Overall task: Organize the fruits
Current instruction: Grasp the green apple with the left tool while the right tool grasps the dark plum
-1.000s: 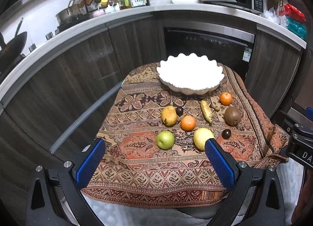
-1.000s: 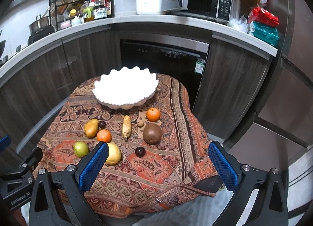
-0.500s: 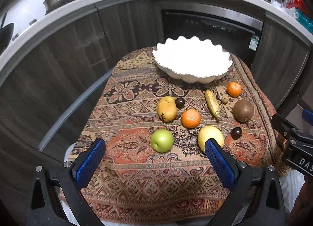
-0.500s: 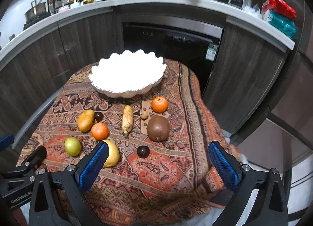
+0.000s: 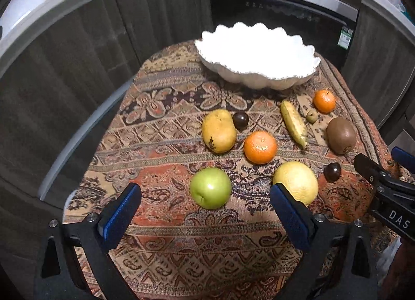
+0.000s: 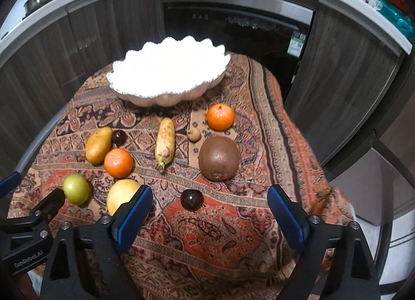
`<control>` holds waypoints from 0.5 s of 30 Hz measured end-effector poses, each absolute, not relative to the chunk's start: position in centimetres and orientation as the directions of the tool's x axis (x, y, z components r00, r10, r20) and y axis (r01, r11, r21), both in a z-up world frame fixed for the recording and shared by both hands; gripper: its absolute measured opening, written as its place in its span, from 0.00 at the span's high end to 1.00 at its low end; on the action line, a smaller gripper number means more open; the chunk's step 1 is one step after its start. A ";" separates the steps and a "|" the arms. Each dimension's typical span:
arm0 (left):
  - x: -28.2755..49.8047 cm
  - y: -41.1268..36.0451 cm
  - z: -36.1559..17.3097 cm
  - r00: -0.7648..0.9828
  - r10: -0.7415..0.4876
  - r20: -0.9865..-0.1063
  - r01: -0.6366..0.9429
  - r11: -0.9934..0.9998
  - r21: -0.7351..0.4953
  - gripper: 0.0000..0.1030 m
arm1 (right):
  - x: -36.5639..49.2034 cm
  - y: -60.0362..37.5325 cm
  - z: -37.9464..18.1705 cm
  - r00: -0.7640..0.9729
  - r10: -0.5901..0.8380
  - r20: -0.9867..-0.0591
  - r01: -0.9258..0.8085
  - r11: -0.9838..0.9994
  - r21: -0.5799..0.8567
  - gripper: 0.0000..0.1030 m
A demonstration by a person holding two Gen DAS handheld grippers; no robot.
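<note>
Both grippers hang above the near edge of a small table w/ a paisley cloth (image 5: pixel 160 144). Left gripper (image 5: pixel 206 205): jaws wide apart, nothing btwn the blue pads; green apple (image 5: pixel 210 188) lies on the cloth just ahead of the gap, not touched. Right gripper (image 6: pixel 210 210): jaws apart, have just been closing a little, nothing gripped; a dark plum (image 6: pixel 191 199) sits on the cloth in line w/ the gap, clear of both pads. Fruit is all on the cloth, none in the white scalloped bowl (image 6: pixel 168 81) at the far side. Near row: apple, yellow round fruit (image 5: pixel 295 182) partly behind the left gripper's right pad, plum. Mid row: mango (image 5: pixel 218 131), 2nd dark plum (image 5: pixel 240 120) touching it, orange (image 5: pixel 260 147), small banana (image 6: pixel 165 141), kiwi (image 6: pixel 218 158). Nearer the bowl: 2nd orange (image 6: pixel 220 116) and a small tan fruit (image 6: pixel 194 134), type unclear.
</note>
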State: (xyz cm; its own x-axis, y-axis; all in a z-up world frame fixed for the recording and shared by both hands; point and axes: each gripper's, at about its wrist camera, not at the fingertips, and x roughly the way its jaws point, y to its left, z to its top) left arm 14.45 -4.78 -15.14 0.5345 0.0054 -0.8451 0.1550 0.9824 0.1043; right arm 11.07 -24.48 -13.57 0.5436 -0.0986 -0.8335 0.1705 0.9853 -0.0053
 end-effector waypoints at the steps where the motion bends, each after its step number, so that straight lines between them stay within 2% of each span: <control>1: 14.8 -4.7 -15.7 0.522 0.004 -0.853 0.151 0.984 0.097 0.04 | 11.2 -24.5 -14.0 0.535 -0.093 -0.840 0.168 0.986 -0.001 0.16; 11: 16.9 -4.9 -18.8 0.488 0.024 -0.872 0.137 0.985 0.103 0.07 | 13.1 -24.3 -17.7 0.462 -0.065 -0.885 0.154 0.988 0.008 0.28; 15: 17.5 -5.0 -19.9 0.459 0.020 -0.888 0.151 0.984 0.100 0.19 | 13.5 -24.1 -18.5 0.442 -0.063 -0.895 0.154 0.988 0.006 0.31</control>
State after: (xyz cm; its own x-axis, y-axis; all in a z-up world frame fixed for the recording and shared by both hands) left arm 17.47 -4.97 -19.89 0.4592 0.0202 -0.8881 0.1506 0.9835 0.1002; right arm 13.52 -24.15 -18.51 0.4418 -0.0633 -0.8949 0.1540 0.9881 0.0061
